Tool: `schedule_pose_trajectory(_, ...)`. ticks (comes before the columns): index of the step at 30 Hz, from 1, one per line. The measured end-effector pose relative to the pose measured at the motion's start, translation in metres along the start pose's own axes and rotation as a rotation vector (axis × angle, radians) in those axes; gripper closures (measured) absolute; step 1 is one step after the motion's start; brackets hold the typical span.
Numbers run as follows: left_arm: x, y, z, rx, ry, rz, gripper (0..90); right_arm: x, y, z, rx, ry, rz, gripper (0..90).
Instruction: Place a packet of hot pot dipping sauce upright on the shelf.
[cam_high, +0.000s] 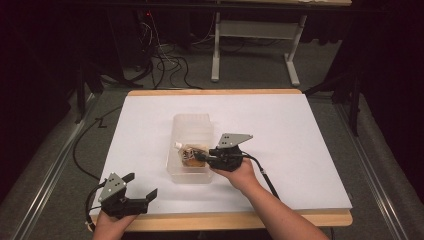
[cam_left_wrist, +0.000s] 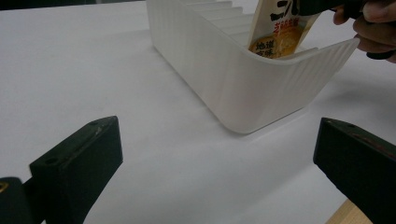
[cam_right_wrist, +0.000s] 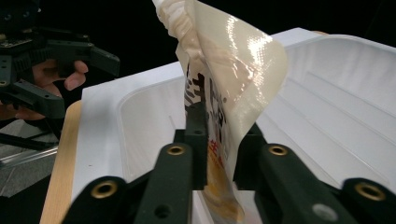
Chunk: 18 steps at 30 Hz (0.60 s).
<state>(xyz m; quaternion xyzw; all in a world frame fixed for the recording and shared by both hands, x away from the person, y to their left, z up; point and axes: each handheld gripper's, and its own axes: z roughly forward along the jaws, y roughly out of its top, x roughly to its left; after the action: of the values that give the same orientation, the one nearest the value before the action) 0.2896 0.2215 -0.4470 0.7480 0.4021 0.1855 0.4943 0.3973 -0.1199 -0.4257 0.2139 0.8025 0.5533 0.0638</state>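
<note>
At centre frame, the right gripper (cam_high: 202, 157) clamps a glossy cream printed pouch (cam_high: 189, 154) upright over the translucent white plastic bin (cam_high: 192, 127), while the left gripper (cam_high: 142, 187) waits open-jawed at lower left.

The translucent white ribbed plastic bin (cam_left_wrist: 243, 88) looks matt and smooth. The cream printed pouch (cam_right_wrist: 224, 88) is glossy film, creased and catching highlights. A matt white sheet (cam_high: 280, 130) covers the pale wooden table (cam_high: 225, 220). The black gripper jaws look like dull plastic.

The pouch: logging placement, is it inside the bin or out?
Partly inside: the pouch dips below the white bin's rim, gripped by the right gripper.
</note>
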Motion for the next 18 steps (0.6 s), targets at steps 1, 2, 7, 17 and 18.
schedule_pose_trajectory(1, 0.0, 0.0, 0.0, -0.002, 0.0, -0.003, 1.8, 0.0, 0.0, 0.0, 0.001, -0.003, 0.001, 77.1)
schedule_pose_trajectory(2, 0.0, 0.0, 0.0, -0.003, 0.002, -0.002, 1.8, 0.0, 0.0, -0.001, 0.001, -0.008, 0.003, 73.6)
schedule_pose_trajectory(7, 0.001, 0.0, 0.0, 0.001, 0.003, -0.003, 1.8, 0.003, 0.002, -0.004, -0.009, -0.022, 0.0, 58.7)
schedule_pose_trajectory(17, 0.0, 0.0, 0.001, -0.001, 0.004, -0.004, 1.8, 0.009, 0.007, -0.011, -0.046, -0.1, 0.008, 21.8)
schedule_pose_trajectory(18, 0.0, 0.0, 0.001, 0.003, 0.002, 0.0, 1.8, 0.009, 0.008, -0.013, -0.053, -0.106, 0.01, 18.2)
